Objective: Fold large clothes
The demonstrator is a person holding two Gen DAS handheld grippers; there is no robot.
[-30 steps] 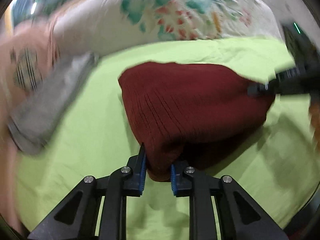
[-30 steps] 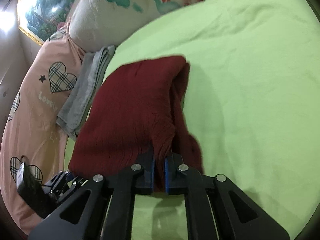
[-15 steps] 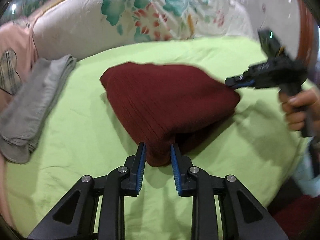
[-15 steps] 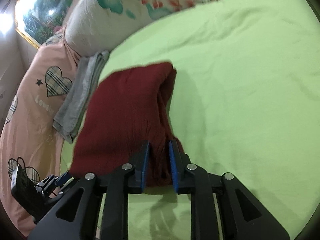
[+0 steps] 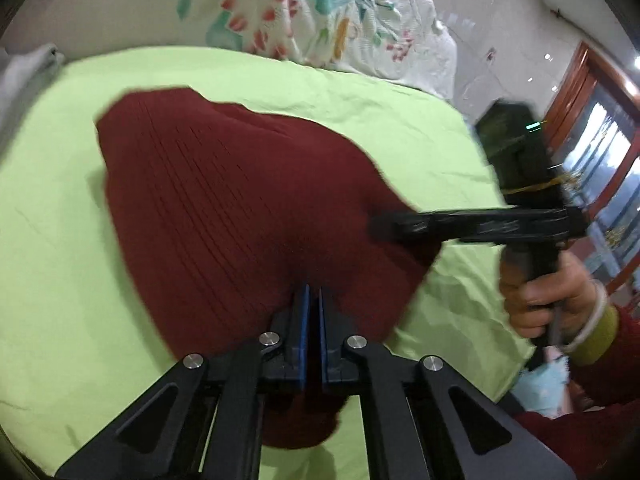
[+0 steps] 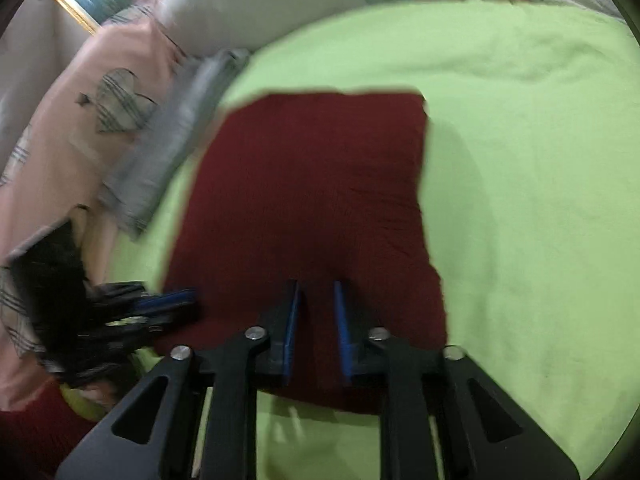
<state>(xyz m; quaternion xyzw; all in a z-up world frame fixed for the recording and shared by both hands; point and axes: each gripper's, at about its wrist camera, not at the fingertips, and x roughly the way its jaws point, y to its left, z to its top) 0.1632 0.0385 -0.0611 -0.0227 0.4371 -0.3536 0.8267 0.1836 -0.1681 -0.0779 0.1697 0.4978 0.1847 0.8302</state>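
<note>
Lime-green bed sheet (image 6: 520, 160), folded dark red sweater (image 6: 320, 184) lying on it, grey folded cloth (image 6: 176, 128) at its edge

Right wrist view is motion-blurred: the grey folded cloth (image 6: 176, 128) and heart-print pink bedding (image 6: 100, 120) are smeared, and the left tool (image 6: 168, 300) shows only as a dark streak at the left edge, jaw gap unreadable there. The near hem of the red sweater (image 5: 224, 208) is hidden under the left tool's own linkage. The right tool (image 5: 384, 229) tip is blurred against the knit; contact can't be judged. The person's hand (image 5: 548, 300) is partly behind the handle, sleeve cut off by the frame. The floral quilt (image 5: 320, 12) is cropped at the top.
</note>
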